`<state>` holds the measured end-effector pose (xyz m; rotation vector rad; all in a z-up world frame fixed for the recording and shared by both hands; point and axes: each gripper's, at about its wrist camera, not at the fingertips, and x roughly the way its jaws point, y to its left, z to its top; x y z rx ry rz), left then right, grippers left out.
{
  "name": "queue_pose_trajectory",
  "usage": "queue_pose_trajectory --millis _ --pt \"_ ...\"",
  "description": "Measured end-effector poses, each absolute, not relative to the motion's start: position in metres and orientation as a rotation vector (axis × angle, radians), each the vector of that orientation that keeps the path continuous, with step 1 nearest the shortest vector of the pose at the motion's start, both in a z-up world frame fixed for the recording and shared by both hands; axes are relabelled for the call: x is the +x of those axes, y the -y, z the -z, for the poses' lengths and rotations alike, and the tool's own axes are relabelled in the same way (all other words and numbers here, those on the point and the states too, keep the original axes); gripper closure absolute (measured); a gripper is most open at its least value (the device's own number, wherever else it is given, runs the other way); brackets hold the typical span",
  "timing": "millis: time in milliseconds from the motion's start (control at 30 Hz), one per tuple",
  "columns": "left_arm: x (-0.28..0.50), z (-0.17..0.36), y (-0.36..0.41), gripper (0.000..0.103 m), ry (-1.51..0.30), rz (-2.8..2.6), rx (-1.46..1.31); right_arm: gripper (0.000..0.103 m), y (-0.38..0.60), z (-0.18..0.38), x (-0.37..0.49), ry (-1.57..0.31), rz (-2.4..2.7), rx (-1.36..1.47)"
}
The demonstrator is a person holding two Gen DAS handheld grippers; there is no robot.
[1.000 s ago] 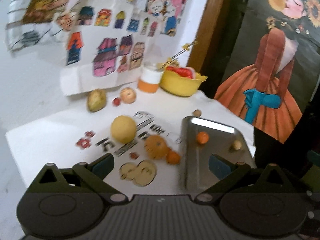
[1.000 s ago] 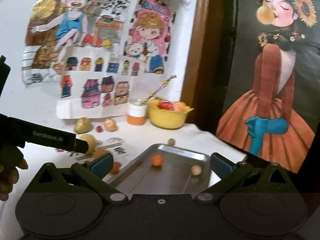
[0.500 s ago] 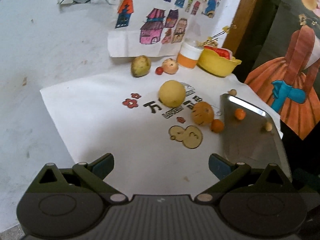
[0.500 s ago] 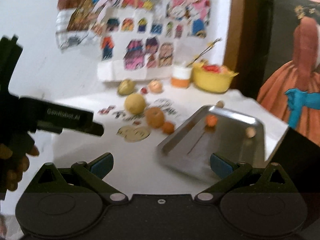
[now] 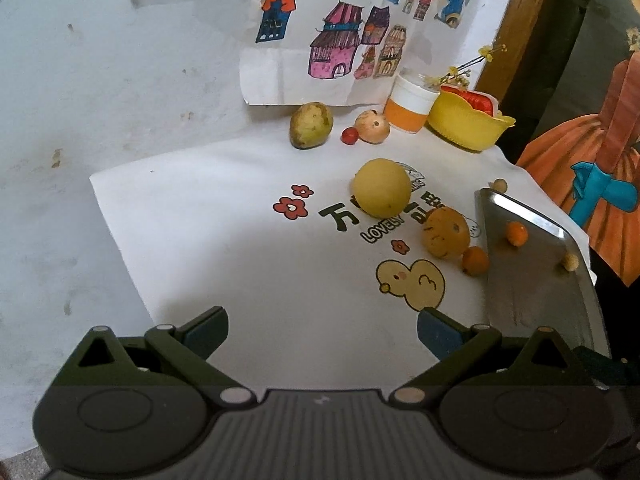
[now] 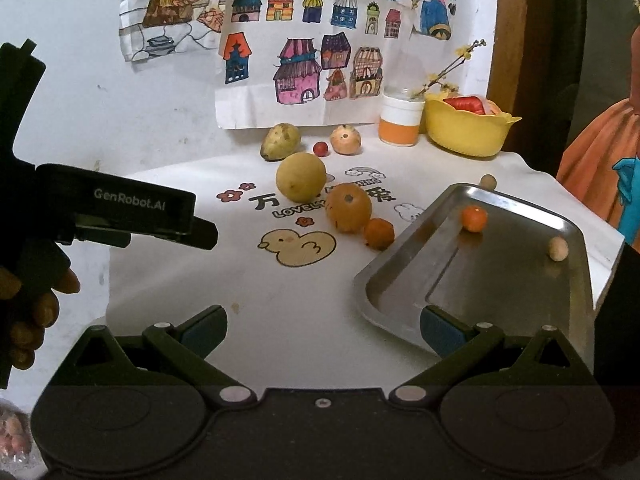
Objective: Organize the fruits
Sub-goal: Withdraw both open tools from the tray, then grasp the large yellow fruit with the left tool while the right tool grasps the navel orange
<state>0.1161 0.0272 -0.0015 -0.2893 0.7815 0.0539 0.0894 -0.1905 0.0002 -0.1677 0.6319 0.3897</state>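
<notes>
While both claws gape wide and hold nothing, fruit lies across the white cloth (image 6: pixel 280 320).
Left gripper (image 5: pixel 322 330) and right gripper (image 6: pixel 324 326) sit low in frame; a small orange (image 6: pixel 475 218) and a pale ball (image 6: pixel 558 249) rest in the steel tray (image 6: pixel 400 300) at right, a yellow fruit (image 6: pixel 301 177) at centre.

White printed cloth (image 6: pixel 248 280) covers table. Metal tray (image 6: pixel 400 280) at right near side, on cloth. Just left of tray: small orange fruit (image 6: pixel 378 233) touching larger orange fruit (image 6: pixel 348 207); yellow round fruit (image 6: pixel 301 177) behind. Far edge, left to right: green-yellow fruit (image 6: pixel 280 141), small red fruit (image 6: pixel 320 148), pale orange fruit (image 6: pixel 345 140), white-orange jar (image 6: pixel 401 122), yellow bowl (image 6: pixel 466 132). Small tan ball (image 6: pixel 488 180) just beyond tray's far edge.
</notes>
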Motion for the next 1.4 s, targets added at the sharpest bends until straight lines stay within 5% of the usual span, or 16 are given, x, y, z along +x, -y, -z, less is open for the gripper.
queue_pose_trajectory --millis 933,1400 --pt "0.225 0.013 -0.021 0.001 -0.721 -0.003 -0.303 0.001 0.171 0.008 0.204 -0.577 -0.443 -0.258" --pt "0.264 0.019 -0.006 0.001 -0.751 0.008 -0.242 0.023 0.160 0.018 0.231 -0.588 -0.448 -0.297"
